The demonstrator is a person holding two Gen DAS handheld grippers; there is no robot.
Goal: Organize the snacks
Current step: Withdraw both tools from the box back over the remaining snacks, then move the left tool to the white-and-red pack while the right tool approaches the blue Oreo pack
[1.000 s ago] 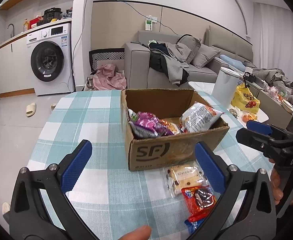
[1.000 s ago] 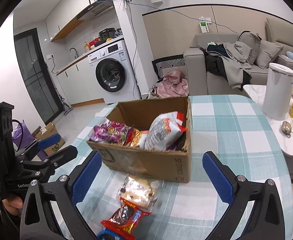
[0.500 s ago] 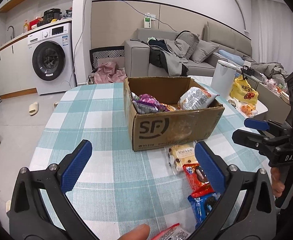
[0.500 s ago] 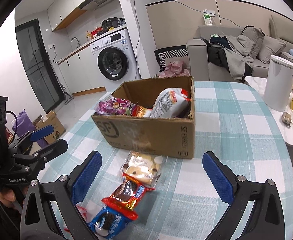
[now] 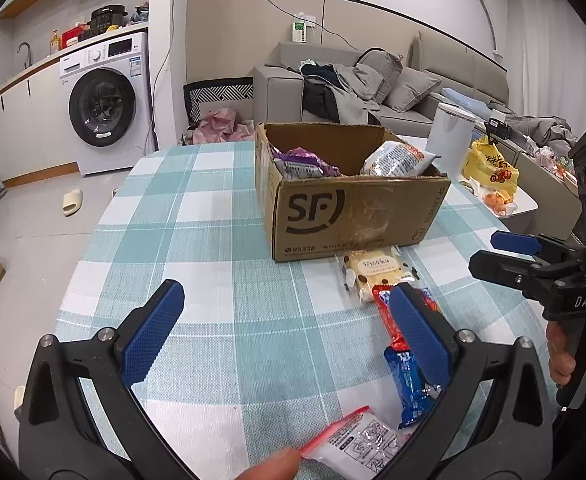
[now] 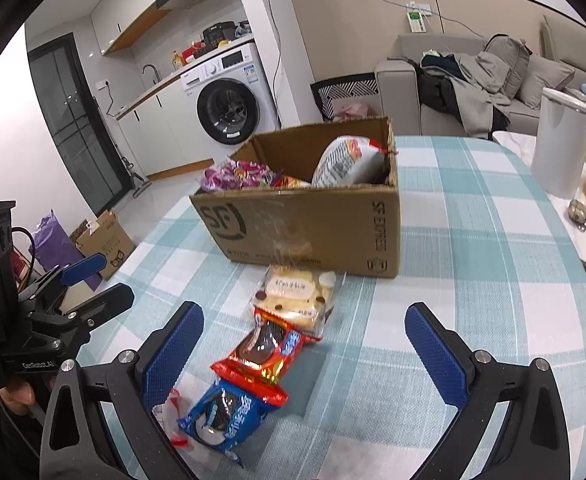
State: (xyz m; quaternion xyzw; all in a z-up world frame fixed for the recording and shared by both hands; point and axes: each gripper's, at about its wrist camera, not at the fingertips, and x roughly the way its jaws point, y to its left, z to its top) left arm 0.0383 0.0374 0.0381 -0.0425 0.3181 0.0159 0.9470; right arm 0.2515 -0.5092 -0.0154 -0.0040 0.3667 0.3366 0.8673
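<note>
Checked teal-and-white cloth covers the desk [image 6: 473,208], and on it a row of loose snacks runs from the cardboard box [image 6: 305,224] back toward the cameras. In the right wrist view the pale bun packet [image 6: 293,296] lies touching the box's near wall, the red biscuit packet [image 6: 267,350] overlaps its near end, the blue biscuit packet [image 6: 221,412] sits at 6 o'clock of the red one, and a clear red-edged sachet [image 5: 359,440] lies nearest of all. Inside the box a purple bag [image 6: 237,174] and a white bag [image 6: 345,162] already rest.

Both tongs are released and carry nothing: the right tongs [image 6: 303,346] straddle the red packet from above, while the left tongs [image 5: 289,328] hang over bare cloth at 9 o'clock of the row.

The risk, as I judge it, is the overlap. Closing on the red packet could drag the bun or blue packet with it, or pinch only slippery film so it slides free on the lift (these wrappers look glossy). The white bag stands tall, so a careless drop might perch on it and tip over the box rim.
</note>
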